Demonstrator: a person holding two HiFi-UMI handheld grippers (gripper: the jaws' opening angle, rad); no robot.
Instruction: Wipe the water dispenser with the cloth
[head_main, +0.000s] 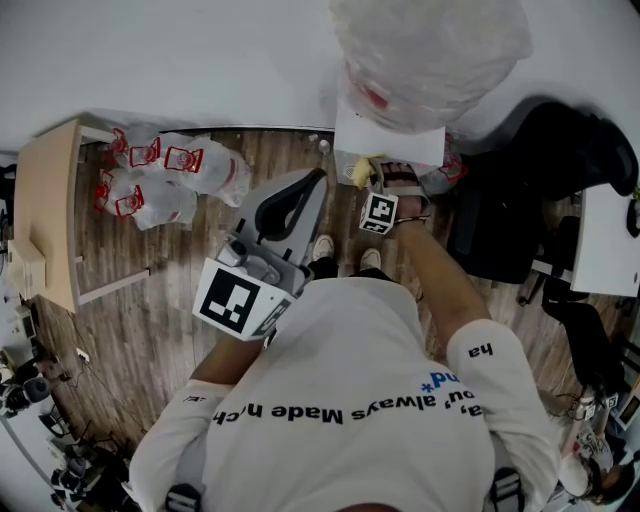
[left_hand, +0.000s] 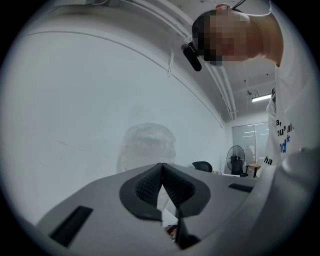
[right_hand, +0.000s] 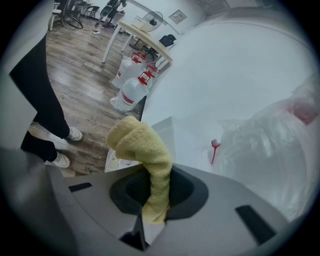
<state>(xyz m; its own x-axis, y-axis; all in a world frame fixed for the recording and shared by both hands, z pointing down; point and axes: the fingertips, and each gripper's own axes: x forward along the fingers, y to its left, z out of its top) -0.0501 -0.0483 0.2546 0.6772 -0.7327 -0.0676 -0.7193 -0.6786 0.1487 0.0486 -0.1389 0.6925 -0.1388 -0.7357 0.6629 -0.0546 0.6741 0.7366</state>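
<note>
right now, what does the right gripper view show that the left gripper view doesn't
Only the right gripper view: the right gripper shut on a folded yellow terry cloth, the wood-plank floor, clear water jugs with red handles and the white water dispenser's body.
Only the left gripper view: the left gripper with its jaws together on nothing, a black standing fan and a ceiling light strip.
Both: the large bottle wrapped in clear plastic, set against the white wall.

Wood-plank floor meets a white wall, with a wooden table and black chair.
</note>
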